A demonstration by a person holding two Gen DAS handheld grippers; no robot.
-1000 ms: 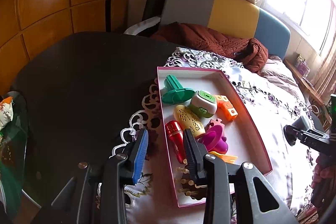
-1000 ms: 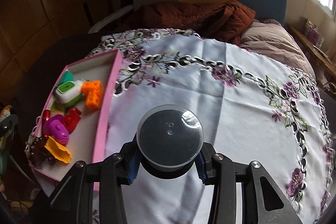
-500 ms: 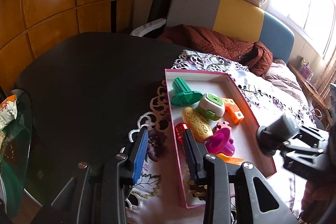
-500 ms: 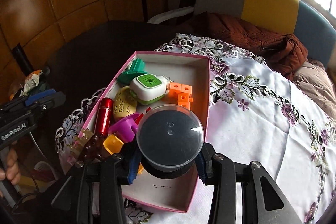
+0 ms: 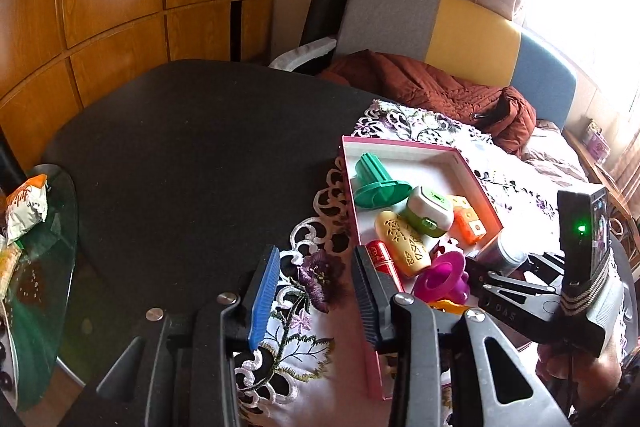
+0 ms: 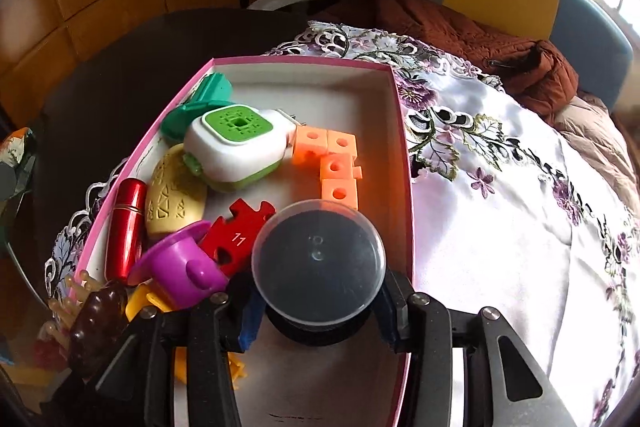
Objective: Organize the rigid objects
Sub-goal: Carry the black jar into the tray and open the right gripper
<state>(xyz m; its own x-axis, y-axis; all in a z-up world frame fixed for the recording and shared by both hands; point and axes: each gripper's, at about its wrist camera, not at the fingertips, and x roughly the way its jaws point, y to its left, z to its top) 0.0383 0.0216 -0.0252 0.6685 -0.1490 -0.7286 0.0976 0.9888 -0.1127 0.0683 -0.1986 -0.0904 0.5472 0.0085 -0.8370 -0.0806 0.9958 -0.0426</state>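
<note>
While the right gripper (image 6: 316, 311) hangs over the near end of the pink box (image 6: 402, 131), a round jar with a clear lid (image 6: 318, 261) sits between its blue-padded fingers (image 6: 248, 319); the jaws are opening, and the pads are still against the jar's dark sides. Inside the box lie a green and white case (image 6: 236, 147), a string of orange cubes (image 6: 334, 163), a red puzzle piece (image 6: 236, 231), a purple cup (image 6: 180, 267), a yellow patterned oval (image 6: 172, 199), a red tube (image 6: 126, 223) and a green stand (image 6: 200, 99). A brown brush (image 6: 96, 323) leans at the box's near left corner. The box rests on a flowered cloth (image 6: 500, 207) spread over a dark table (image 5: 180, 147).

The left gripper (image 5: 316, 291) hovers just left of the box, above the cloth's lace edge. Its jaws are opening too, with nothing between them. From that side the right gripper (image 5: 516, 303) shows low over the box with the jar (image 5: 504, 251).
</note>
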